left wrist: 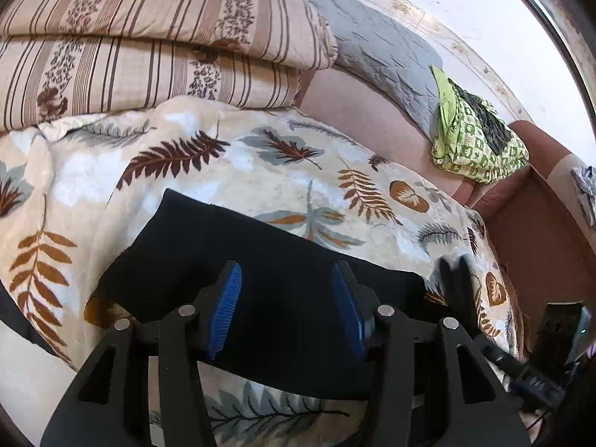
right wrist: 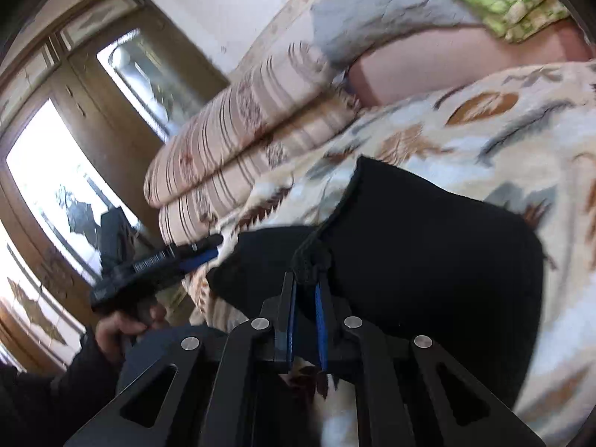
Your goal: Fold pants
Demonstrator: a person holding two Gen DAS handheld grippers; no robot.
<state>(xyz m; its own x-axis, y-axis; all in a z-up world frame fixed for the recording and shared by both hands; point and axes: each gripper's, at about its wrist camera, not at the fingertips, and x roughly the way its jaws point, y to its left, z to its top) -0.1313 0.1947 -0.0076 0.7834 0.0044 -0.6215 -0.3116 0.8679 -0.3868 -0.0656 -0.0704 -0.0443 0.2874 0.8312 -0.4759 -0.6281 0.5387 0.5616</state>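
- Blue pads of the left gripper stand wide apart above the black pants, with nothing between them.
- Right gripper is nearly closed, its jaws pinching a bunched black edge of the pants; the cloth rises from the pinch.
- Pants lie folded on a leaf-print blanket, dark rectangle under the left gripper.
- From the right wrist view, the left gripper hovers at the pants' far side.
- Striped pillows are stacked behind the blanket; a green cloth sits well apart.
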